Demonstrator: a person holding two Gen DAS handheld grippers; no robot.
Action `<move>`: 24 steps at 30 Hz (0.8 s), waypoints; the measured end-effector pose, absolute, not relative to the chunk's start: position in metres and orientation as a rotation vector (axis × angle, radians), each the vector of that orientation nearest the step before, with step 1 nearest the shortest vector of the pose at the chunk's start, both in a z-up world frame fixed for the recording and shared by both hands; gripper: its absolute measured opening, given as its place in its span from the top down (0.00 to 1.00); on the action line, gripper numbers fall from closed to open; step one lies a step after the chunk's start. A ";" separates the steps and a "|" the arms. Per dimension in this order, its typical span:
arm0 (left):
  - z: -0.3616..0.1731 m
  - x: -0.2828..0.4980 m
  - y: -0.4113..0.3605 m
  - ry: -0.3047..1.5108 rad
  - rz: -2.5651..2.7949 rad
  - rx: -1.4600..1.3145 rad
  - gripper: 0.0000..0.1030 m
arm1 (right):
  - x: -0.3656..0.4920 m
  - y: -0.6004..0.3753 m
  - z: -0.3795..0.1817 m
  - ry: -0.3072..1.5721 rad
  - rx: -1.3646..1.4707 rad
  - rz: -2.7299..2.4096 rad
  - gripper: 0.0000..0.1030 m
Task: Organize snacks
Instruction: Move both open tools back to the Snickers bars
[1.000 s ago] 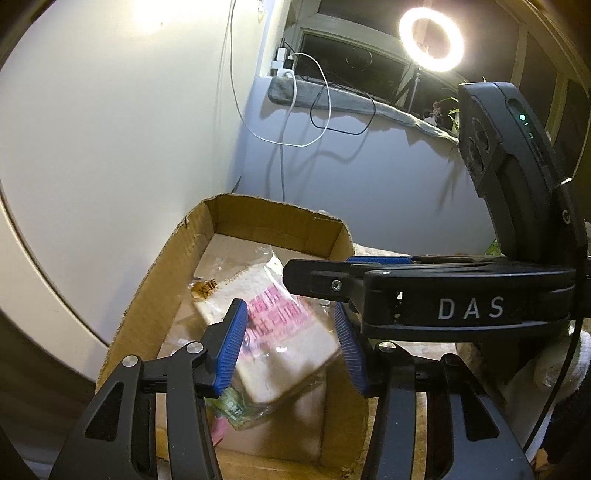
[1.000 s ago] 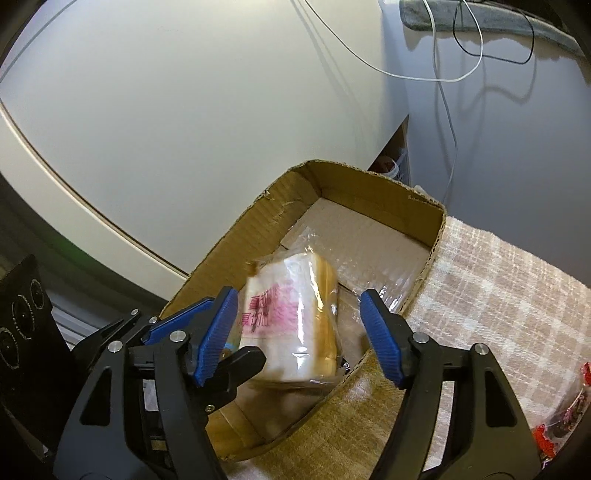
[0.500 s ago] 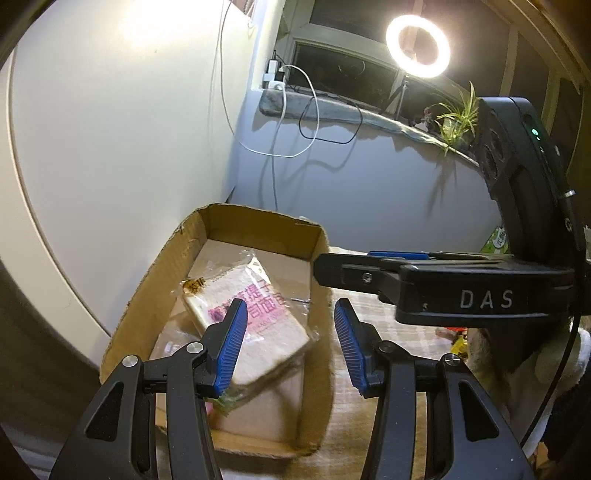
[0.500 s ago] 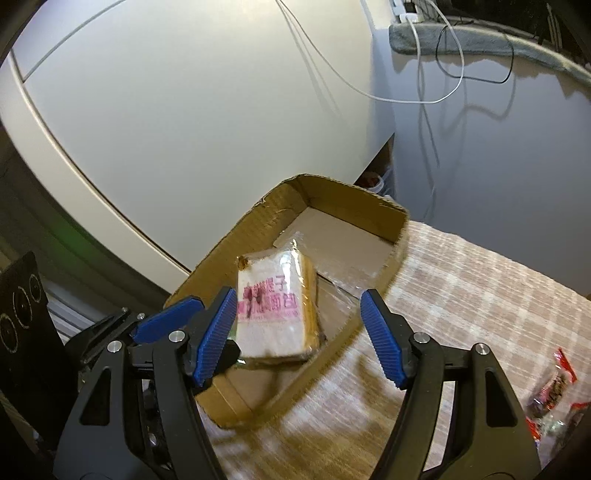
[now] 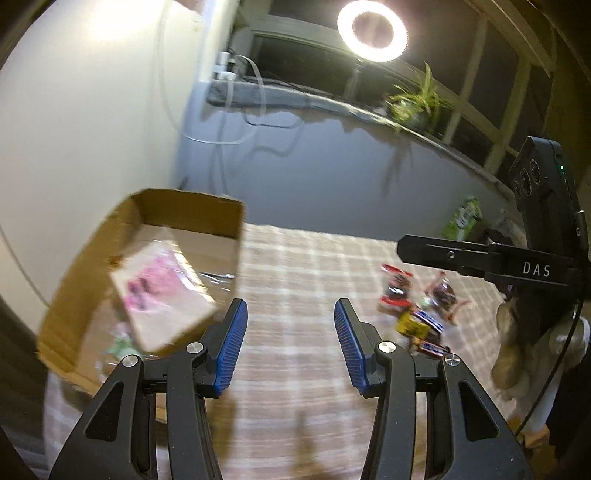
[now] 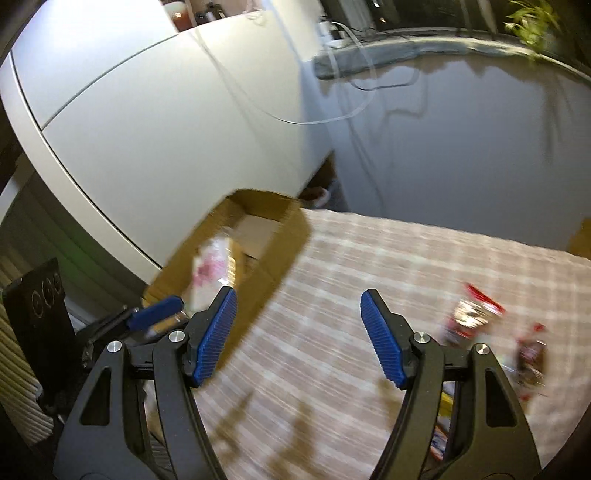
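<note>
Two hand-held grippers hover over a tabletop (image 5: 295, 266) covered in a beige checked cloth. Both views are blurred.

The left gripper (image 5: 290, 343) has its blue-padded fingers (image 5: 231, 347) spread apart, with only cloth between them. The right gripper (image 6: 299, 336) is likewise released, its fingers (image 6: 384, 339) wide and grasping nothing. In the left wrist view the right gripper's black body crosses the right side, hiding part of the tabletop behind it.

At the tabletop's far left corner sits an open cardboard box (image 5: 77, 266), against a white cabinet (image 6: 166, 122). Inside the box lies a clear-wrapped bread pack (image 5: 162, 295) with pink print, tilted, with another greenish packet half hidden beneath it. In the right wrist view the box (image 6: 284, 236) shows only a strip of the bread pack (image 6: 210, 269) past its near wall.

Toward the tabletop's right side, well apart from the box, lies a loose cluster of small snack packets (image 5: 417, 306) in red, yellow and dark wrappers; the same packets (image 6: 476, 317) appear beside the right gripper's right finger.

Beyond the tabletop, a grey wall carries trailing white cables (image 5: 236, 110), a ring light (image 5: 372, 30) glows, and a potted plant (image 5: 417, 99) stands on the sill.
</note>
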State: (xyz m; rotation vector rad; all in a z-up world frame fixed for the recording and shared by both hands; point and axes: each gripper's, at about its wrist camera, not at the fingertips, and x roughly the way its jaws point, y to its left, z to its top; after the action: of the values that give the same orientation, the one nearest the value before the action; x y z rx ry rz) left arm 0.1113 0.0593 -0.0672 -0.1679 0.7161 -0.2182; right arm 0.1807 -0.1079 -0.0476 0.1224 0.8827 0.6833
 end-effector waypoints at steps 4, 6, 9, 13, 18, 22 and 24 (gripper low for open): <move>-0.075 0.114 0.032 0.747 -0.278 -0.153 0.54 | 0.176 -0.151 -0.060 0.906 0.075 0.586 0.30; -0.079 0.116 0.019 0.762 -0.309 -0.148 0.54 | 0.171 -0.173 -0.071 0.931 0.059 0.555 0.30; -0.086 0.117 -0.001 0.794 -0.358 -0.141 0.54 | 0.162 -0.198 -0.089 0.959 0.021 0.524 0.30; -0.098 0.115 -0.029 0.833 -0.411 -0.121 0.54 | 0.153 -0.222 -0.108 0.994 0.000 0.500 0.30; -0.113 0.110 -0.059 0.891 -0.464 -0.108 0.54 | 0.154 -0.239 -0.124 1.034 0.028 0.520 0.36; -0.126 0.106 -0.077 0.949 -0.503 -0.134 0.54 | 0.160 -0.238 -0.131 1.047 0.014 0.558 0.53; -0.132 0.108 -0.083 0.980 -0.515 -0.149 0.54 | 0.163 -0.233 -0.134 1.049 -0.011 0.567 0.54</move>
State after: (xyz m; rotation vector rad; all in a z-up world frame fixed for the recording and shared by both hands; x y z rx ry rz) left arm 0.1080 -0.0833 -0.1319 -0.1492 0.9800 -0.5145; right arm 0.1635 -0.2333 -0.1338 -0.0112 1.0494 0.5668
